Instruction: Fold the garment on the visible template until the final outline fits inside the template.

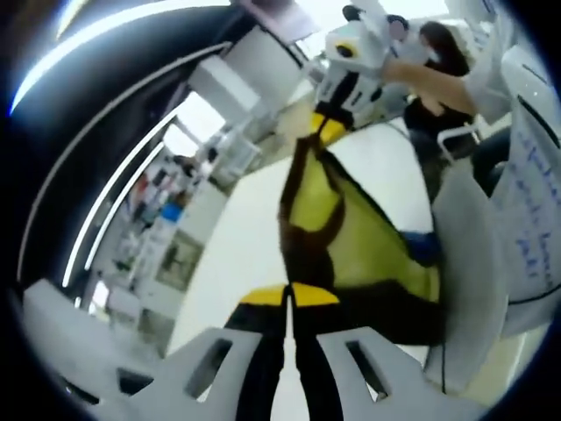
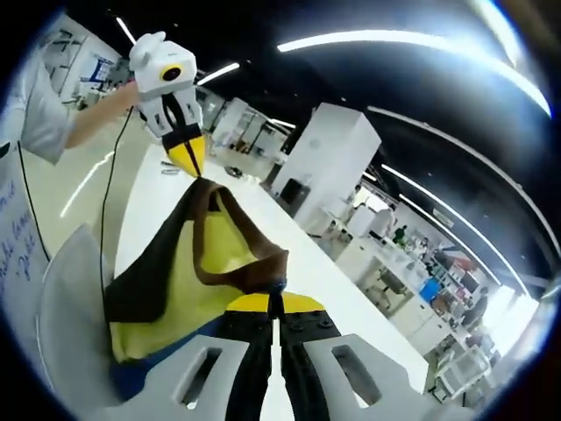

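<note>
Left gripper view: left gripper (image 1: 289, 296), jaws pressed together, pinching the brown edge of the garment (image 1: 351, 250). The yellow-brown cloth hangs stretched in the air up to the right gripper (image 1: 328, 129), which pinches its far corner.

Right gripper view: right gripper (image 2: 273, 304) clamped on the brown trim; garment (image 2: 188, 272) sags between it and the left gripper (image 2: 190, 158). White table (image 2: 289, 254) lies beyond; template can't be made out.

Likely mid-lift: keep both pinches, hold the edge taut, lower it flat.
</note>
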Demonstrator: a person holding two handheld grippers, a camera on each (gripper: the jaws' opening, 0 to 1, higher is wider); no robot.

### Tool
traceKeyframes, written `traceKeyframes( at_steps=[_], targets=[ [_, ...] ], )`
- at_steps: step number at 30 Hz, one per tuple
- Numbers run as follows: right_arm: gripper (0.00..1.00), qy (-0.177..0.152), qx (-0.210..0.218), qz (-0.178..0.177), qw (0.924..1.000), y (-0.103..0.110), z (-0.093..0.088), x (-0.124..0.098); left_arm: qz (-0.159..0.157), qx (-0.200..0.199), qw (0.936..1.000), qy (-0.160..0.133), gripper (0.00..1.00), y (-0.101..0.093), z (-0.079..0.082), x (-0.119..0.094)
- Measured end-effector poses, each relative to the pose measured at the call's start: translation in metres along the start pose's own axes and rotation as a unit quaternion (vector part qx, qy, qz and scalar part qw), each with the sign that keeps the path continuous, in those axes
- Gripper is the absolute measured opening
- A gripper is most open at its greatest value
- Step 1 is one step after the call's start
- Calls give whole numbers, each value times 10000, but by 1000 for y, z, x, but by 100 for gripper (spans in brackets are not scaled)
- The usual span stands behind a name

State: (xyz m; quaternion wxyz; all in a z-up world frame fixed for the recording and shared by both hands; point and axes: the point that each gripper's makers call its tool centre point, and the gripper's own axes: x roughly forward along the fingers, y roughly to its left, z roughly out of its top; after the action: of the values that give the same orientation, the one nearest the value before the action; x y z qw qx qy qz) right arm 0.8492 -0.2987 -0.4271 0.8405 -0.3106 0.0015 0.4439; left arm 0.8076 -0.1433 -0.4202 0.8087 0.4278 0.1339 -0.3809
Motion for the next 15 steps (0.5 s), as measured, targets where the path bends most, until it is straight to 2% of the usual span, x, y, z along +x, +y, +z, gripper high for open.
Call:
traceKeyframes(
  at_steps=[15],
  targets=[
    [2, 289, 341, 151, 9989, -17, -39, 55, -205, -558, 9980, 216, 0, 20, -53, 50]
  ],
)
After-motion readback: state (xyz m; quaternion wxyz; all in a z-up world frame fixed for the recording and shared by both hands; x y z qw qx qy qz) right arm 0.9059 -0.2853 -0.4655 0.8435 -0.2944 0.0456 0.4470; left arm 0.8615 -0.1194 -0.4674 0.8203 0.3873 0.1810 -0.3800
